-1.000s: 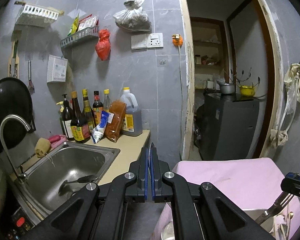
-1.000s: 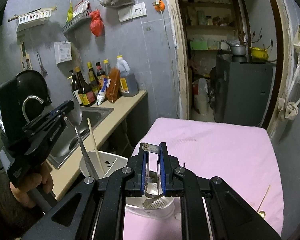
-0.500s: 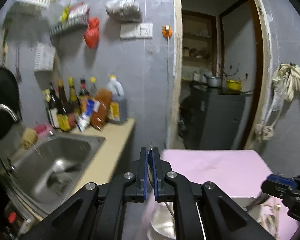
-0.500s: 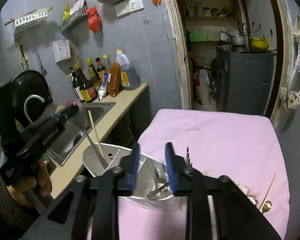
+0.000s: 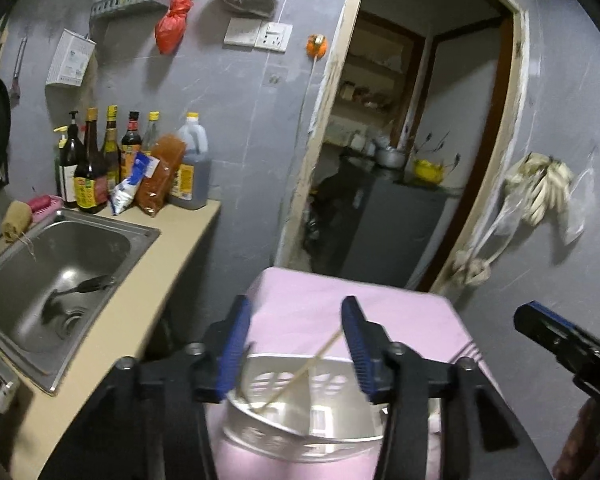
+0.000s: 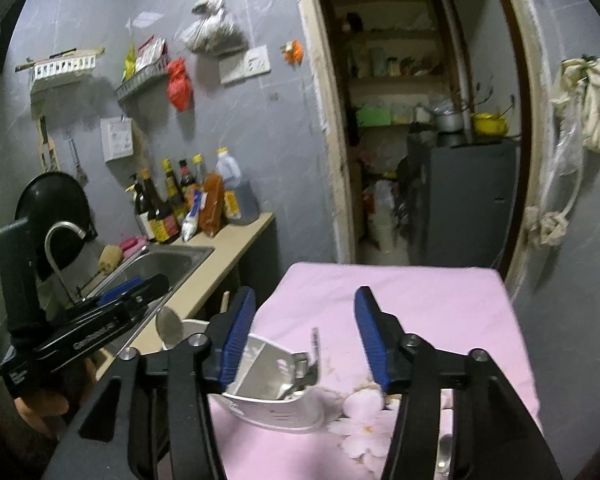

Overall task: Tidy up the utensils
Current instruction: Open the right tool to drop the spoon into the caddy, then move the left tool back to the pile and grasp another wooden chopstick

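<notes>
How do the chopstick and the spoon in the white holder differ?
Material: the chopstick is pale wood, while the spoon is shiny metal.
Shape: the chopstick is a thin straight stick. The spoon ends in a rounded bowl that points up.
Pose: the chopstick leans diagonally across its compartment. The spoon looks nearer upright, though its handle is hidden.
Shared: both stand in the white utensil holder.

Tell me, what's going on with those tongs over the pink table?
A person is sorting utensils into a white holder on the pink table. Both the left tongs and right tongs hang open and empty above it. A chopstick, a spoon and other metal utensils stand inside.
</notes>
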A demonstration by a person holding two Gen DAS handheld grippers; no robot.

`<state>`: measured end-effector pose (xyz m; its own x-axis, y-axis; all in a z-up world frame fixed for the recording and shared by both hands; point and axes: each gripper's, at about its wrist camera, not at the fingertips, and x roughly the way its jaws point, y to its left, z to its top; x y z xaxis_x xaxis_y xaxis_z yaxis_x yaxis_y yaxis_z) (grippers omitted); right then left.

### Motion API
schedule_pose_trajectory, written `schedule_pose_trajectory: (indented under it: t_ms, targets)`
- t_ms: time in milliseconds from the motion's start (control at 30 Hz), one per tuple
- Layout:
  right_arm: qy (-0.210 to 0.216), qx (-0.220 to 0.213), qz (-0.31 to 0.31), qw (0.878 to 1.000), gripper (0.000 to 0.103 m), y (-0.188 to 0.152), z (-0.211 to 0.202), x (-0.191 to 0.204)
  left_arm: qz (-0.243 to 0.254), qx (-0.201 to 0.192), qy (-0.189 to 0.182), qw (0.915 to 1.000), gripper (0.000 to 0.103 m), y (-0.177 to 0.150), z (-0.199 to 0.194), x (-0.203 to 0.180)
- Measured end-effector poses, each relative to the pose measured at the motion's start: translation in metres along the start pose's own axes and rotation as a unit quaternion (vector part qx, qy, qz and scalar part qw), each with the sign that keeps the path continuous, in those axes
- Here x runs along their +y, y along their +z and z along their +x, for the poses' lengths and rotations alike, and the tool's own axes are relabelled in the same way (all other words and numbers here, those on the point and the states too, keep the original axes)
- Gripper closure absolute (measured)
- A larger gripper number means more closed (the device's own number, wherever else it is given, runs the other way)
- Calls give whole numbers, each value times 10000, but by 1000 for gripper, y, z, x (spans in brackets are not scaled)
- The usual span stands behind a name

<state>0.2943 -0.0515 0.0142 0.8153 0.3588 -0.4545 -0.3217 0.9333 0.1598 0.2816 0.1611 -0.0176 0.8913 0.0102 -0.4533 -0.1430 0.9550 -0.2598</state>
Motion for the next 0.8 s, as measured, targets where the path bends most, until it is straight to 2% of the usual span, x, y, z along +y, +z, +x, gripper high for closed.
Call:
schedule_pose_trajectory:
  t_ms: [100,133,167,300,367,500,600,800]
  targets:
    - [-152,-206,67,9996,40,5,-18,-11,61,-80,-96,9999,48,2,-8,-13]
    - [-184,-259,86,9995,34,7,-23,-14,79,-107,-133,9998,46,4,-10,-17]
    - [-231,-335,112,9991,27,8,-30,-19,94,-143,-188,9997,41,5,-13,-22]
    - [-439,-604,178,9970,19,11,-54,-35,148,-300,-373,9987,22,7,-25,-41]
    - [-569,-701,214,9957,10,9,-66,-47,192,-367,-441,9982,17,7,-30,-51]
    - [-836,-809,316,9927,8,6,-84,-68,339,-500,-538,9967,6,3,-37,-73]
    - [-1048,-833,414,9901,3,1,-95,-86,492,-543,-594,9955,4,-3,-40,-92]
    - [-1355,-806,553,9859,2,-7,-111,-123,767,-473,-648,9938,4,-20,-42,-124]
